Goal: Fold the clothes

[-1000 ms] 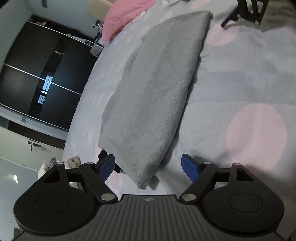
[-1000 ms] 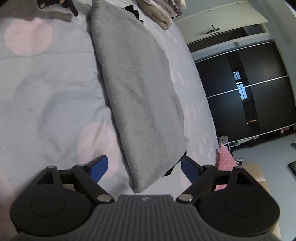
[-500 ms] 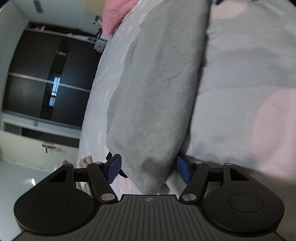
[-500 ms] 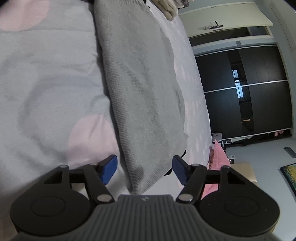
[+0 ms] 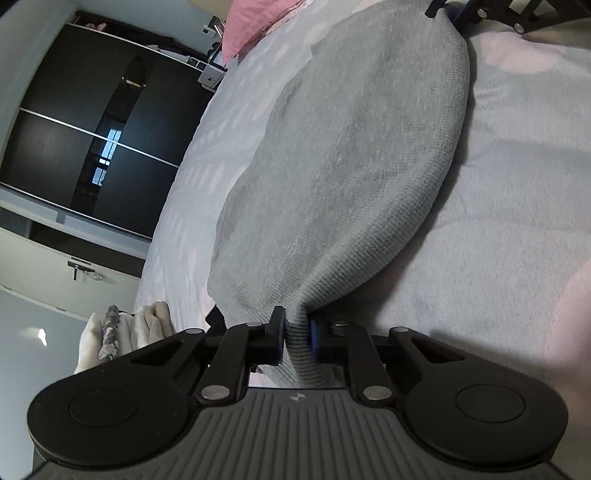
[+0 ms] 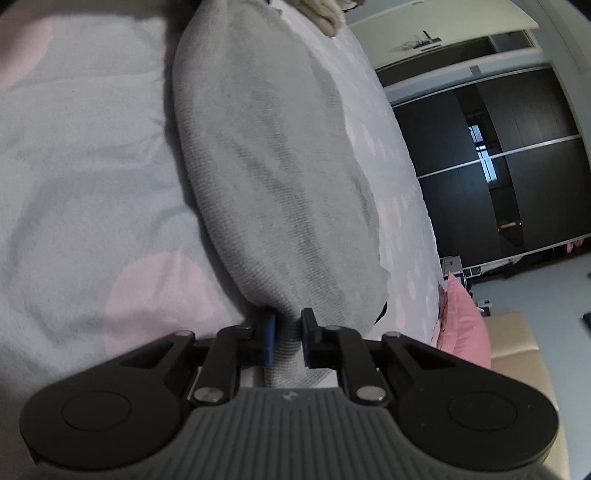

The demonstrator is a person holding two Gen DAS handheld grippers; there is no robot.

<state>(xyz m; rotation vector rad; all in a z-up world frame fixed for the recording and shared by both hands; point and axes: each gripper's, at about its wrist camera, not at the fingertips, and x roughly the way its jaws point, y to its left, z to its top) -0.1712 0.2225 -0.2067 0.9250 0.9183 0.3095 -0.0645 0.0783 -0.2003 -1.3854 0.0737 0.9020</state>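
Both ends of a long grey knit garment were pinched at once as it lay in a narrow strip on the bed. My left gripper had its jaws drawn nearly together on a bunched corner of the ribbed hem, and my right gripper clamped the opposite end the same way, its blue pads pressed into the cloth. I judged this the grasp stage of a fold, the strip already doubled lengthwise. The next move called for lifting both ends together, keeping the cloth taut and the edges aligned. The knit looked soft, thick and finely ribbed, its long edges rounded. The bedcover beneath was pale fleece with faint pink circles. A pink pillow sat beyond.
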